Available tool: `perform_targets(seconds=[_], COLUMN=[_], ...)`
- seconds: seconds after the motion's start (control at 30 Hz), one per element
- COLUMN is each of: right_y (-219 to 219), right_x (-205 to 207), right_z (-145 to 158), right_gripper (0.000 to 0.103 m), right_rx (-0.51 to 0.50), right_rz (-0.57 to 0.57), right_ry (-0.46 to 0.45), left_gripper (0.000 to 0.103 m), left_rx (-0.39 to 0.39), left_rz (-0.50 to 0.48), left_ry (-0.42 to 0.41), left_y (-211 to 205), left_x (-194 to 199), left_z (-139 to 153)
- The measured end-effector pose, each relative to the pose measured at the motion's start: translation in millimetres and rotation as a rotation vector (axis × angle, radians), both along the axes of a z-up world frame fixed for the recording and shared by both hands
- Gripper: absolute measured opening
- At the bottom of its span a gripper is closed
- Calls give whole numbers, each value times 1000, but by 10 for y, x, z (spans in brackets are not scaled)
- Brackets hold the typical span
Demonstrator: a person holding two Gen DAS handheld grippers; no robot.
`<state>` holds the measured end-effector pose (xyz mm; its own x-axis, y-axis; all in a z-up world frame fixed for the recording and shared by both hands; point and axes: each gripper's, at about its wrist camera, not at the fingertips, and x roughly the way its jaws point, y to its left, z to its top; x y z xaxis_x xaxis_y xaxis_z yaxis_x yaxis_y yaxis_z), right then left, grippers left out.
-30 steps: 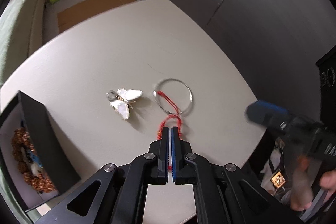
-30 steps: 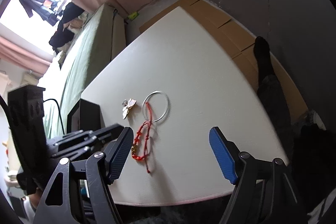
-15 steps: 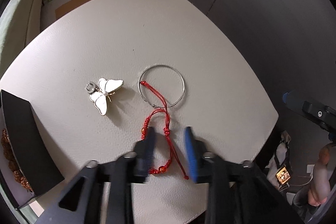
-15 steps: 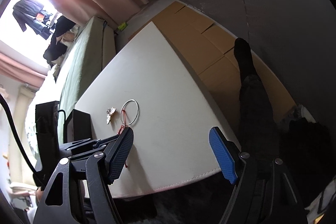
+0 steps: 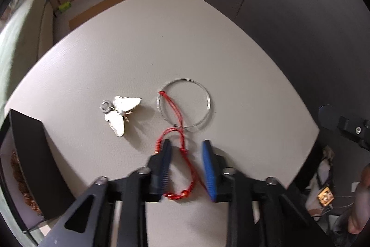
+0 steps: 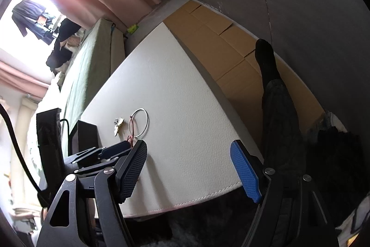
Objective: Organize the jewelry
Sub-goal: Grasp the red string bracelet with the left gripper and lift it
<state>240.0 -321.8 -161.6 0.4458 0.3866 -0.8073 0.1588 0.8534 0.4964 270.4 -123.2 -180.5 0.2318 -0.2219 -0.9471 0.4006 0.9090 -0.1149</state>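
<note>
A red cord bracelet (image 5: pixel 182 152) lies on the white table (image 5: pixel 161 38), its far end crossing a silver bangle (image 5: pixel 207 96). My left gripper (image 5: pixel 187 147) points down over the cord with its jaws closing. The cord runs between the fingers (image 5: pixel 209 168), and the pads do not press on it. A white butterfly brooch (image 5: pixel 120 112) lies to the left of the bangle. My right gripper (image 6: pixel 187 144) hangs open above the table's near edge with nothing between its fingers. It sees the bangle (image 6: pixel 147 118), the brooch (image 6: pixel 118 125) and the left gripper (image 6: pixel 115 149) to its left.
A black box (image 5: pixel 34 154) stands at the table's left edge, with a brown beaded bracelet (image 5: pixel 18 173) inside. A person's leg in a black sock (image 6: pixel 275 96) stretches over cardboard (image 6: pixel 219 38) on the floor right of the table. A green sofa (image 6: pixel 87 75) lies behind.
The left gripper was shut on the red cord, then let go and opened; the cord now lies flat between its fingers. The right view swung right toward the table's edge.
</note>
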Motion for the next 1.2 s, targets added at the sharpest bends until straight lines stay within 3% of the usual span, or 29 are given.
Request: perform_targets(seconds=[0.03,0.1,0.37,0.53,0.73,0.87,1.2], right_y=[20,66,350,623,1021,1236,1611], right_x=[5,20,131,240,454,566,647], right_z=[1,-7,25,48,85,105,26], right_gripper=[76,76,76,55,38,38,38], right_rx=[-1,-2,-22,-62,-200,-313,-445], right_rz=[1,9,67,145,291,410,593], right_ry=[1,3,-5,-7,-17,-42,-56], left_gripper=[4,4,4,4,4,4,4], left_rx=[-15,-49,-119,-163,-213,-224,-262], left_rz=[12,27,63,113,168,202,247], left_ry=[14,26,-58,-98,-134,-151,-185], left_y=[39,125,461,693,992,1136,1513], left_x=[15,38,-2,-5,-28,7,-57], left_z=[-6,17,357,558,754,836,1016])
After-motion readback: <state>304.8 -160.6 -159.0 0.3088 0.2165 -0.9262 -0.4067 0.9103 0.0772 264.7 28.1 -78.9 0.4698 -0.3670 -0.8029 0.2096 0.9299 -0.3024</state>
